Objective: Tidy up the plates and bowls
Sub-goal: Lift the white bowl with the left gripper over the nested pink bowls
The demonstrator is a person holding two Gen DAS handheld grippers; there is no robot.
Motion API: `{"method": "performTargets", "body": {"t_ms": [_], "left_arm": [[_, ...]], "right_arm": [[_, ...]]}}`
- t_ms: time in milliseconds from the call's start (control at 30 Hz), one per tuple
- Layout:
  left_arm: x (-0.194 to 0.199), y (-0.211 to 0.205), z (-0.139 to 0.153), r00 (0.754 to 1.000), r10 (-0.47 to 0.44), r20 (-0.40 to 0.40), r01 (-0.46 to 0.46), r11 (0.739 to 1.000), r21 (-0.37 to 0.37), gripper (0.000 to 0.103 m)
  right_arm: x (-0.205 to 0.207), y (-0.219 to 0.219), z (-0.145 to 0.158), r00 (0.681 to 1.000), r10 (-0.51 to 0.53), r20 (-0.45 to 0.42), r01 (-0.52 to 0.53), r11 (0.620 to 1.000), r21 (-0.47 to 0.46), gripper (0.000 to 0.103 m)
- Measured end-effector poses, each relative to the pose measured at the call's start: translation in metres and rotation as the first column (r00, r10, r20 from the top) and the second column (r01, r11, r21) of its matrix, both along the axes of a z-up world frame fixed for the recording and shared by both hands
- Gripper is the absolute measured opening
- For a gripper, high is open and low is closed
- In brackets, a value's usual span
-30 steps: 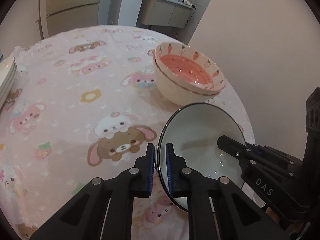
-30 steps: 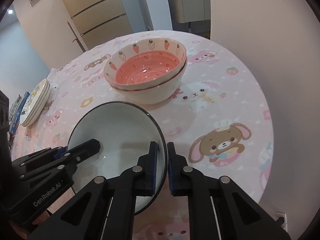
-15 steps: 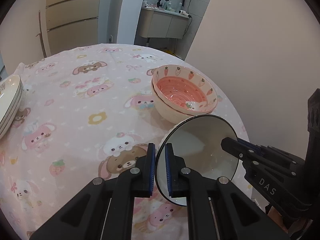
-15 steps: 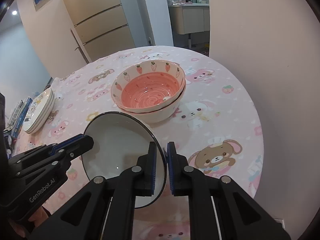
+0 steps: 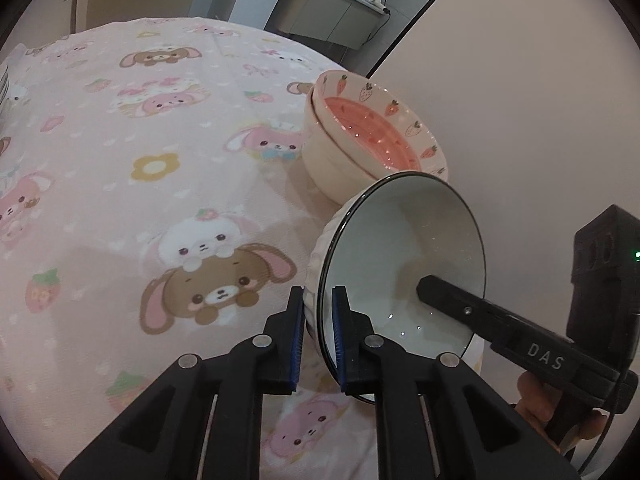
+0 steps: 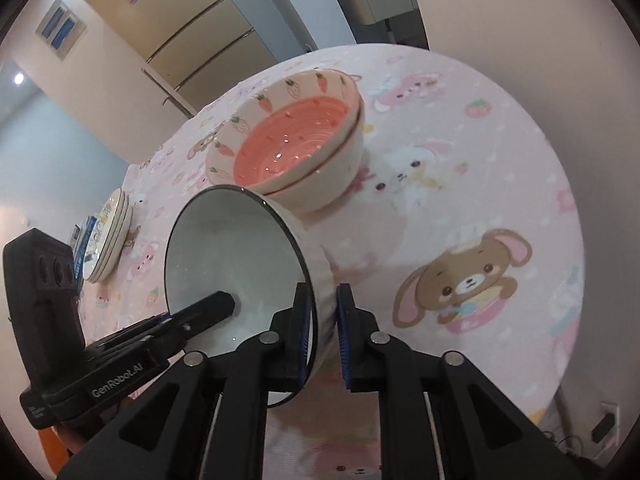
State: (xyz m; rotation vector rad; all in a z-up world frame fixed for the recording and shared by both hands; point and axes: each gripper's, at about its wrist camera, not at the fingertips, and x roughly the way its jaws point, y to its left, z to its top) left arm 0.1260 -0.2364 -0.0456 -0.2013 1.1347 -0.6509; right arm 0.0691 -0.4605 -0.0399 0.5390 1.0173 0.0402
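Note:
A white bowl with a dark rim (image 5: 404, 248) is held in the air between both grippers, tilted. My left gripper (image 5: 317, 320) is shut on its near rim. My right gripper (image 6: 322, 316) is shut on the opposite rim of the same white bowl (image 6: 228, 252). Just beyond it, two stacked pink bowls with carrot and strawberry prints (image 5: 372, 136) stand on the round table; they also show in the right wrist view (image 6: 292, 148). A stack of plates (image 6: 110, 236) lies at the table's far left edge.
The table wears a pink cartoon-animal cloth (image 5: 160, 160). A plain wall (image 5: 520, 80) stands close on the right of the table. Cabinets and a doorway lie behind the table. The table edge (image 6: 568, 280) drops off at the right.
The white bowl, held by both grippers, has moved closer to the stacked pink bowls and tilted further, its opening turned more to the side. Both grippers stay shut on its rim.

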Motion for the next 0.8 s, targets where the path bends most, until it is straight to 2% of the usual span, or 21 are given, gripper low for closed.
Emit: {"method": "performTargets", "body": {"t_ms": [100,233,367,433,500,600,733,800], "left_arm": [[0.003,-0.003,-0.006,1.0,0.007,-0.01,-0.007,1.0,-0.025,0.014],[0.011,-0.002,-0.021,0.995,-0.006,-0.097,-0.004,0.995,-0.102,0.016],[0.011,-0.004,-0.019,0.995,-0.005,-0.096,-0.004,0.996,-0.084,0.016],[0.009,-0.005,-0.016,0.996,-0.001,-0.093,-0.005,0.998,-0.07,0.016],[0.008,-0.005,-0.011,0.995,0.001,-0.097,-0.009,0.996,-0.083,0.016],[0.007,-0.003,0.003,0.997,0.002,-0.083,-0.012,0.994,-0.11,0.016],[0.003,-0.002,0.035,0.999,0.013,-0.03,-0.016,0.993,-0.118,0.016],[0.007,-0.008,0.049,1.0,0.014,-0.004,-0.014,0.993,-0.115,0.016]], "right_arm": [[0.003,-0.009,-0.014,1.0,-0.003,-0.012,0.005,0.993,0.119,0.014],[0.004,-0.017,-0.032,0.999,-0.012,-0.033,0.02,0.965,0.262,0.015],[0.003,-0.021,-0.037,0.999,-0.016,-0.046,0.03,0.943,0.331,0.015],[0.001,-0.021,-0.036,0.997,-0.029,-0.069,0.052,0.936,0.348,0.015],[0.0,-0.016,-0.027,0.997,-0.046,-0.061,0.063,0.944,0.323,0.015],[-0.005,-0.012,-0.005,0.998,-0.052,-0.019,0.055,0.962,0.267,0.015],[-0.007,-0.01,0.023,0.999,-0.038,0.028,0.029,0.965,0.26,0.015],[-0.002,-0.007,0.038,0.998,-0.033,0.061,0.018,0.973,0.229,0.015]]}}
